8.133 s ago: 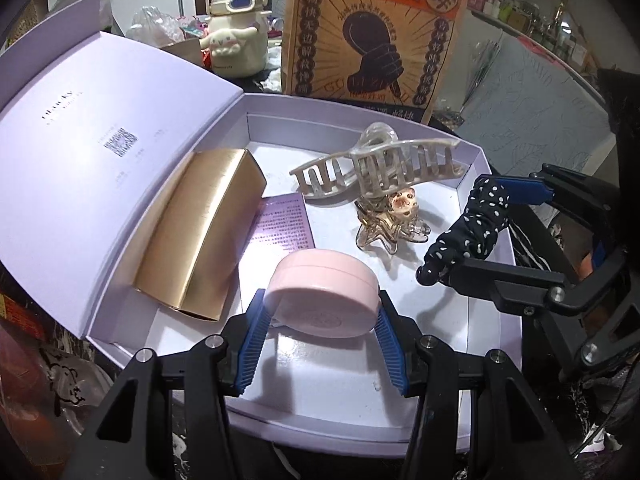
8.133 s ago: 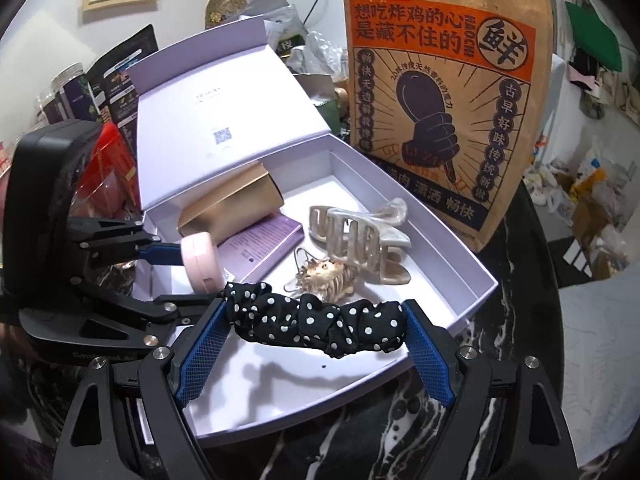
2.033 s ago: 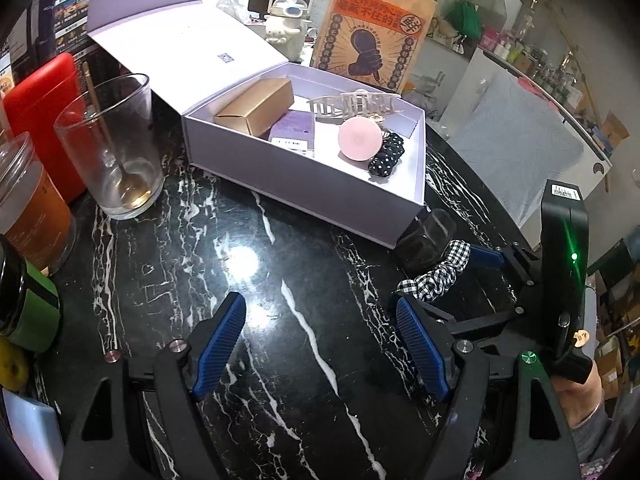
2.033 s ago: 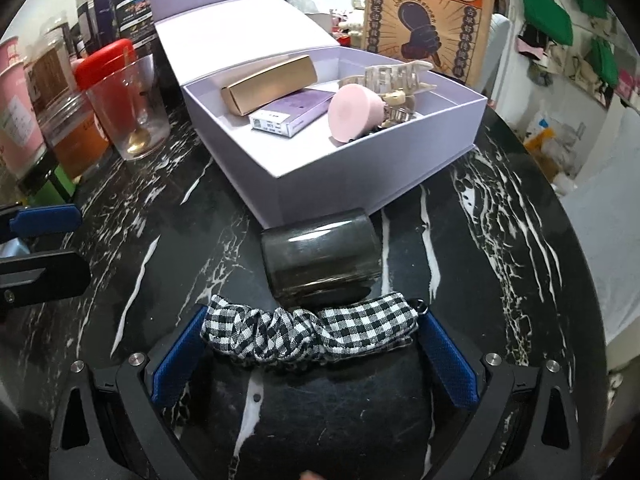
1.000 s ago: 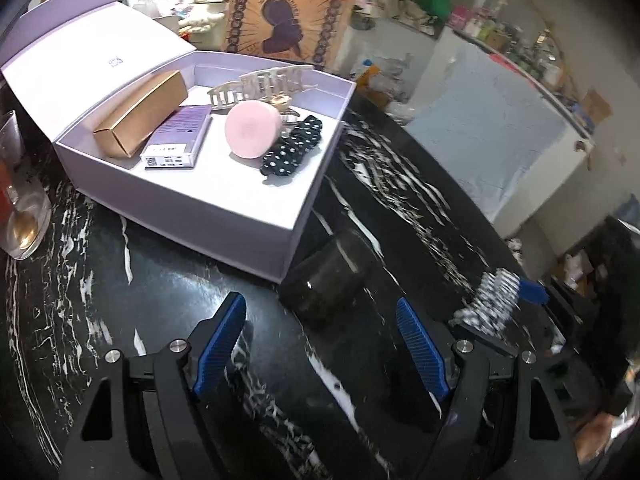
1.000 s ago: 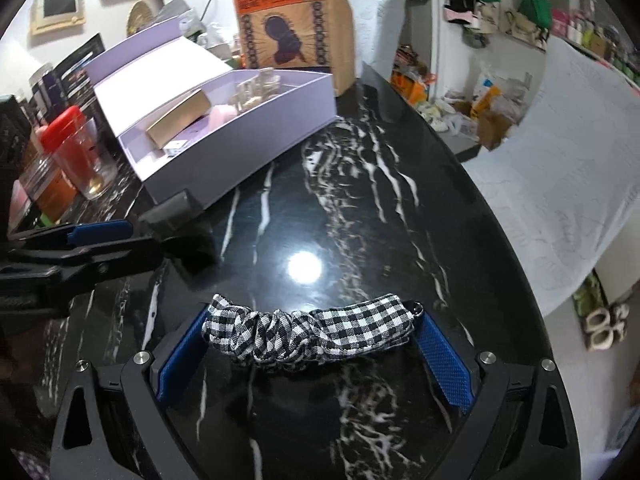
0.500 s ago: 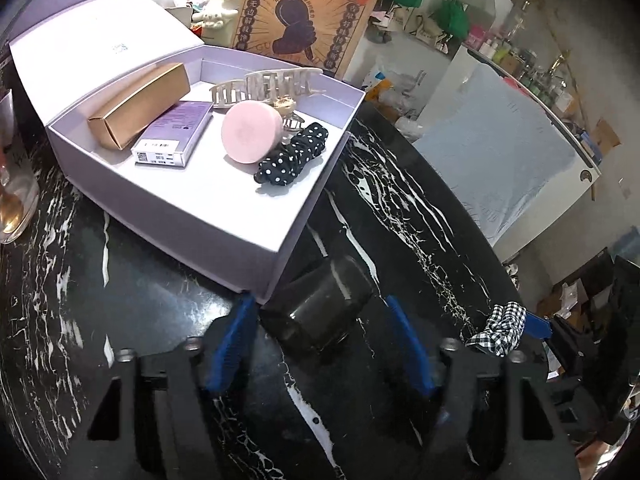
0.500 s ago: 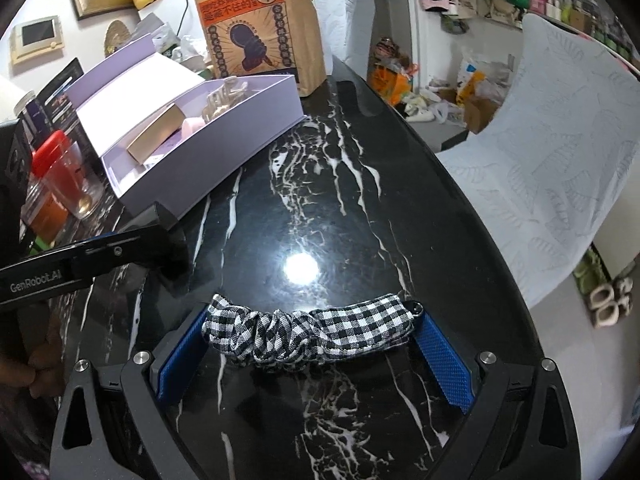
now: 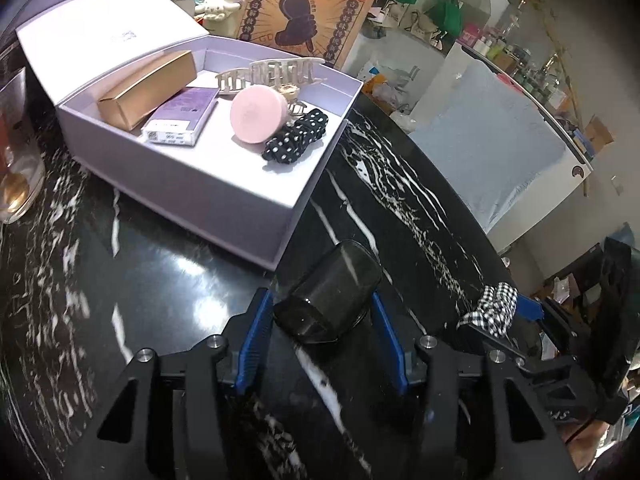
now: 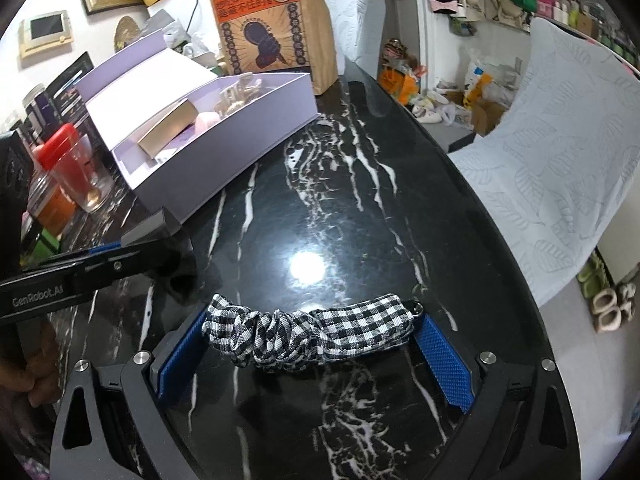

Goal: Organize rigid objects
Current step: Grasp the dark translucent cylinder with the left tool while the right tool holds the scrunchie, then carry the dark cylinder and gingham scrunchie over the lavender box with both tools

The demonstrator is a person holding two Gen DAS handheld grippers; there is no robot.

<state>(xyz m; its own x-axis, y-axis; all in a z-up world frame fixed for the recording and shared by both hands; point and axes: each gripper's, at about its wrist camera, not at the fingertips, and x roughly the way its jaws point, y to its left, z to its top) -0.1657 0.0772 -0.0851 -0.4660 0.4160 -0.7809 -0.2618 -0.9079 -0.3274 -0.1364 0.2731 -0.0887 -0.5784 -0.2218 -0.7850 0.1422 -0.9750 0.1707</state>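
The dark smoky case (image 9: 330,294) lies on the desk, just off the lavender box's (image 9: 192,196) near corner, and is being closed on by the left gripper (image 9: 323,338), blue pads at its sides. It looks rigid, light and glossy, so a slip is possible; the flat sides are best taken. The checked scrunchie (image 10: 308,334) is held stretched in the right gripper (image 10: 312,354).

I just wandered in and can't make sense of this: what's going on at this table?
A person is tidying small things into the open lilac box with two hand-held grippers. The left gripper is closing around a dark cylindrical case on the black marble table. The right gripper holds a checked scrunchie stretched between its fingers.
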